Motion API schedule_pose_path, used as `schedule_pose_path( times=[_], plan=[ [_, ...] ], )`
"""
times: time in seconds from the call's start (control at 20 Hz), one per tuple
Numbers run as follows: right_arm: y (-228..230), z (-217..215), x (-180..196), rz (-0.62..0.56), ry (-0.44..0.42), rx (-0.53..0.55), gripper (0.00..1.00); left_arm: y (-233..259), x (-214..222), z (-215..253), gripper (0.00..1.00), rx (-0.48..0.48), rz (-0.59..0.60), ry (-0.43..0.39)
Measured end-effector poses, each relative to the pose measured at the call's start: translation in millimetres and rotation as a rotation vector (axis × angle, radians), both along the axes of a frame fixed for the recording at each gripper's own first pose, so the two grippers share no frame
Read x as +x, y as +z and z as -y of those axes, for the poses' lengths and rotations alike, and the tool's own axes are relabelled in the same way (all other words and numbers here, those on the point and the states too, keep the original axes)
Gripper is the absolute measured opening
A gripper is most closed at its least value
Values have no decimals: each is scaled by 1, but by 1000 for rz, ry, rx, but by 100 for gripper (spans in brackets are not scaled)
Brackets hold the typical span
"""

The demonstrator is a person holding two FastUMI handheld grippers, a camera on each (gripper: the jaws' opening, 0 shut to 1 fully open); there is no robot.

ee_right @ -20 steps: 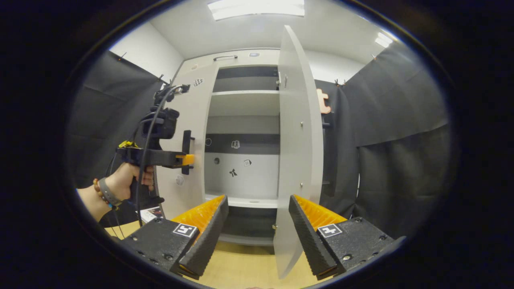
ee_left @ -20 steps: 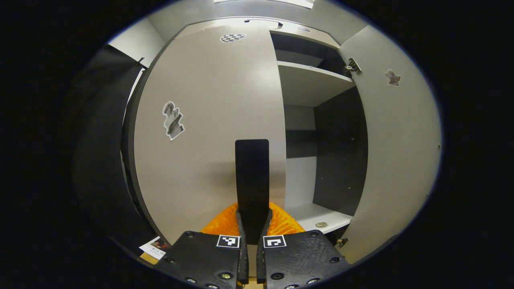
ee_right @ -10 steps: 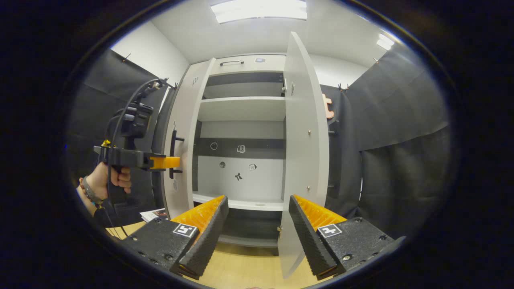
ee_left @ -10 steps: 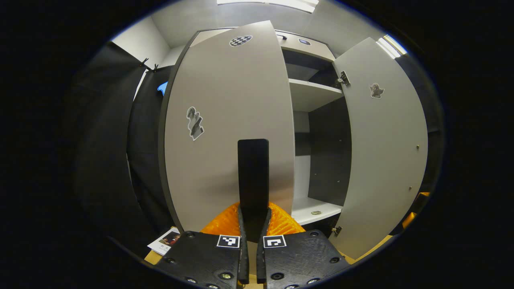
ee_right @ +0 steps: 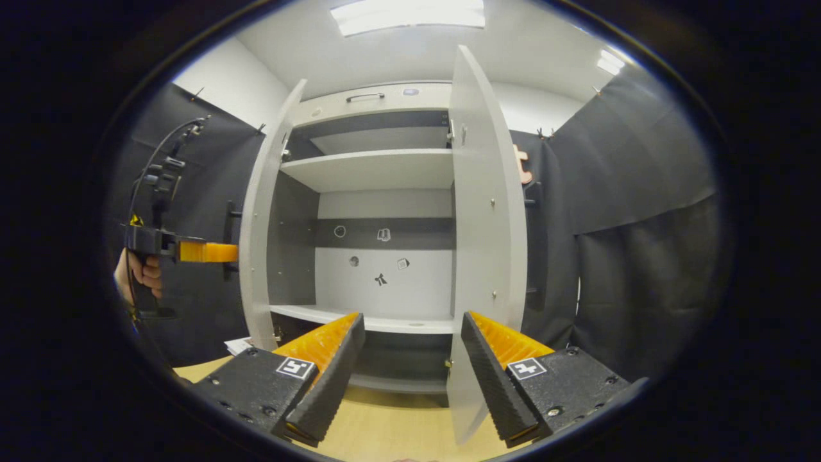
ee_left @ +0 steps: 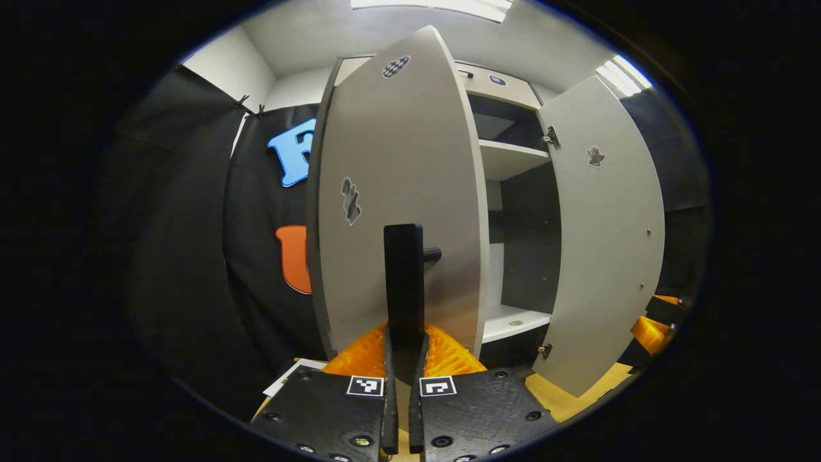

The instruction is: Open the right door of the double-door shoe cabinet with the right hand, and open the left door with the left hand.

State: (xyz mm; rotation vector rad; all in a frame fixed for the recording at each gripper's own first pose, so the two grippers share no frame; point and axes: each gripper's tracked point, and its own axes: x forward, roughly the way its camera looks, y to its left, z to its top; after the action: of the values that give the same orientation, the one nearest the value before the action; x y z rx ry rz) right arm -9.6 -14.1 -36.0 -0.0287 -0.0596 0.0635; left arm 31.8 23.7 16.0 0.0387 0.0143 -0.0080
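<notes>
- While both doors stand swung out, I count two doors on one cabinet point(ee_right: 378, 96): the left door point(ee_left: 397, 192) and the right door point(ee_left: 609, 231).
- Each door is a tall panel with its long axis upright; in the right gripper view both show nearly edge-on, the left door point(ee_right: 260, 218) and right door point(ee_right: 484, 224) on either side of the open inside.
- My left gripper point(ee_left: 404, 359) has its two fingers pinched nearly together on the handle point(ee_left: 404, 276) of the left door, a single dark upright bar on that door's outer face.
- In the right gripper view my left gripper point(ee_right: 221, 252) reaches level toward that handle point(ee_right: 229, 240), with one hand point(ee_right: 138, 276) around its grip.
- My right gripper point(ee_right: 414, 359) has its jaws spread wide and holds nothing; it hangs in front of the cabinet, apart from the right door.
- Inside I count two pale shelves: an upper shelf point(ee_right: 375, 168) and a lower shelf point(ee_right: 385, 323), both lying level.
- On the back wall point(ee_right: 385, 282) I count five small stickers.
- The left door's outer face carries two stickers, one checkered near the top and one at mid-height; the right door's inner face carries one.
- The cabinet stands on a wooden floor point(ee_right: 385, 430).
</notes>
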Motion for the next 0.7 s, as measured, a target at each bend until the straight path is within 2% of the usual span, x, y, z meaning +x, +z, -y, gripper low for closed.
schedule_pose_path(
  times=[0.4, 0.65, 0.7],
  plan=[
    [-15, -20, 13, -38, 38, 12, 95, 0, -27, -56, 5, 13, 10, 99],
    [-20, -33, 20, -55, 63, 14, 94, 1, -33, -103, 3, 60, 9, 191],
    [-20, -34, 20, -52, 63, 13, 94, -1, -30, -105, 0, 19, 17, 164]
  ],
)
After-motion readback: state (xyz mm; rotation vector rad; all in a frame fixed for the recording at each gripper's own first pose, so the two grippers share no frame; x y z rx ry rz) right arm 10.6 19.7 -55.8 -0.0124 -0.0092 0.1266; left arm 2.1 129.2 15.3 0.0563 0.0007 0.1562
